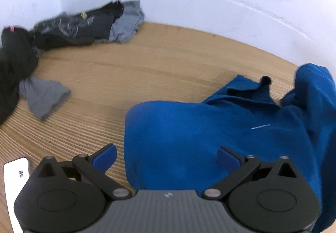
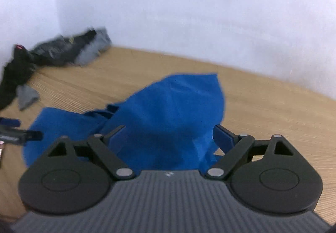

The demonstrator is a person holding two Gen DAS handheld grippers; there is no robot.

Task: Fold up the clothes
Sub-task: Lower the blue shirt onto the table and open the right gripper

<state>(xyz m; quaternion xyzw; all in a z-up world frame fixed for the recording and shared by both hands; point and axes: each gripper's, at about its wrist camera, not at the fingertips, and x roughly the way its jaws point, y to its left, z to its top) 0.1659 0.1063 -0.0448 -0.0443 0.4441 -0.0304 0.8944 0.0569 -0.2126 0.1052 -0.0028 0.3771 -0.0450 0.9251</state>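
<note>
On the wooden table (image 1: pixel 147 60), a crumpled blue shirt (image 1: pixel 210 138) lies near the front edge, beneath both tools. The left gripper (image 1: pixel 167 156) and right gripper (image 2: pixel 166 138) stand spread wide, holding nothing. Dark and grey clothes (image 1: pixel 79 25) are heaped in the far left corner.

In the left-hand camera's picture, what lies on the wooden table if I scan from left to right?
White card at the near left edge → black garment → small grey cloth → grey garment by the back wall → blue shirt, which the open left gripper hovers over.
</note>
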